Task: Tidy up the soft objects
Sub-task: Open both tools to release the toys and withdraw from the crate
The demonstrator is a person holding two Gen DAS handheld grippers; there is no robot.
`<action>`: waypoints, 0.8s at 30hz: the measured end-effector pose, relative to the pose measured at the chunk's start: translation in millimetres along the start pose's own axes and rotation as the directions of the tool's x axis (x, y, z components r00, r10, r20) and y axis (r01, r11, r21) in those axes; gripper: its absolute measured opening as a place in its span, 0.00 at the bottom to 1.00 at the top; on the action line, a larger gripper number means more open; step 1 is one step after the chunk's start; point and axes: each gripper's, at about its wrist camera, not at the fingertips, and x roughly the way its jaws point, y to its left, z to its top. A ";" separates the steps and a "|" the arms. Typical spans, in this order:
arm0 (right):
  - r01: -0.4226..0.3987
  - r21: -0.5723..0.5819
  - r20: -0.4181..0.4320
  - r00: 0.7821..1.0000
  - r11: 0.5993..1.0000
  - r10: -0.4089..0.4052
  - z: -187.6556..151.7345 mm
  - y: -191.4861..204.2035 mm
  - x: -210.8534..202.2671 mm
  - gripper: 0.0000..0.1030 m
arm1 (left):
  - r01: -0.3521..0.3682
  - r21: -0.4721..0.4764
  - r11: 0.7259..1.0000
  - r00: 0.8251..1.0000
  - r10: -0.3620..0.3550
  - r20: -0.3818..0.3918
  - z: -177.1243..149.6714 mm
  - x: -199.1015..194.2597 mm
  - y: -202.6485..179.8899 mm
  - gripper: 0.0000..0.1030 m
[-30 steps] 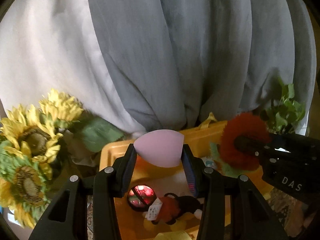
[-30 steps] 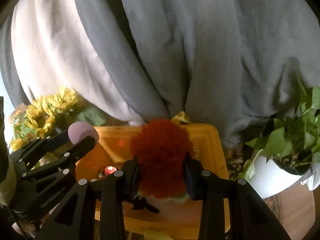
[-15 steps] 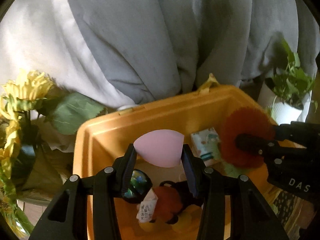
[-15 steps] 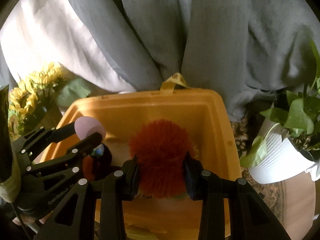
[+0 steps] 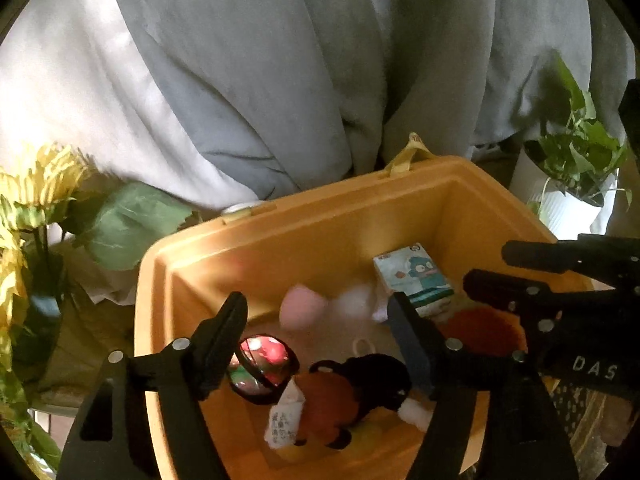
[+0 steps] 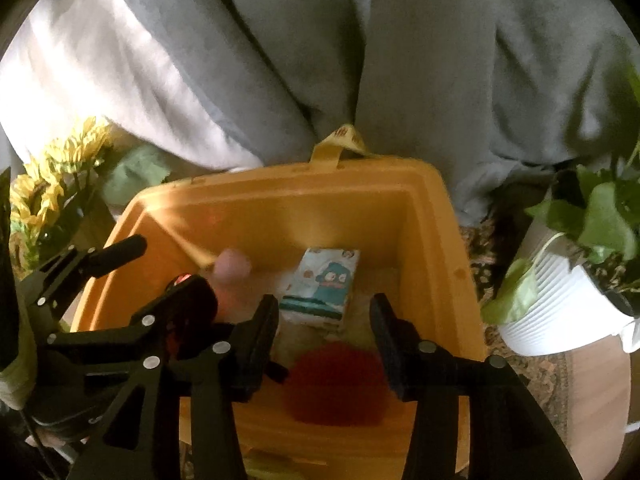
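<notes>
Curtain (image 5: pixel 280 60): grey and white folds fill the background of both views.

Bin (image 5: pixel 320 216): orange, open top, in front of the curtain. Sunflowers (image 5: pixel 36 192) to its left, potted plant (image 6: pixel 568 280) in a white ribbed pot to its right.

Left hand-held gripper (image 5: pixel 316 312): over the bin's left half, tilted down into it. Jaws have just been opening and now stand wide apart; pads touch nothing.

Right hand-held gripper (image 6: pixel 324 316): over the bin's right half, also tilted down. Jaws have just been opening; nothing pressed between them.

Bin contents:
- Red pom-pom (image 6: pixel 336 384): blurred, below the right gripper's jaws, clear of both pads.
- Plush toy (image 5: pixel 352 396): red and black, with a white tag, on the bin floor near the front.
- Tissue pack (image 6: pixel 320 284): pale blue, cartoon print, near the back wall.
- Pink sponge (image 5: pixel 300 308): blurred, inside the bin beyond the left gripper's fingers, free of them.
- Shiny ball (image 5: pixel 262 364): dark-rimmed, red reflections, beside the plush toy.
- White fluffy piece (image 5: pixel 354 300): just right of the sponge.
</notes>
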 end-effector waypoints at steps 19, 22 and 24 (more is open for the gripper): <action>0.077 -0.032 0.238 0.969 0.997 -0.067 -10.2 -0.6 -80.4 0.70 | -0.140 -0.087 0.986 0.964 0.156 0.216 -12.0 -97.0 -15.7 0.94; 0.079 -0.023 0.257 0.964 0.997 -0.071 -18.9 -4.3 -93.2 0.70 | -0.159 -0.087 0.983 0.956 0.175 0.236 -18.4 -111.1 -23.4 0.94; 0.080 -0.015 0.264 0.962 0.997 -0.073 -24.1 -7.4 -99.0 0.70 | -0.168 -0.087 0.982 0.950 0.185 0.253 -23.6 -119.3 -29.3 0.94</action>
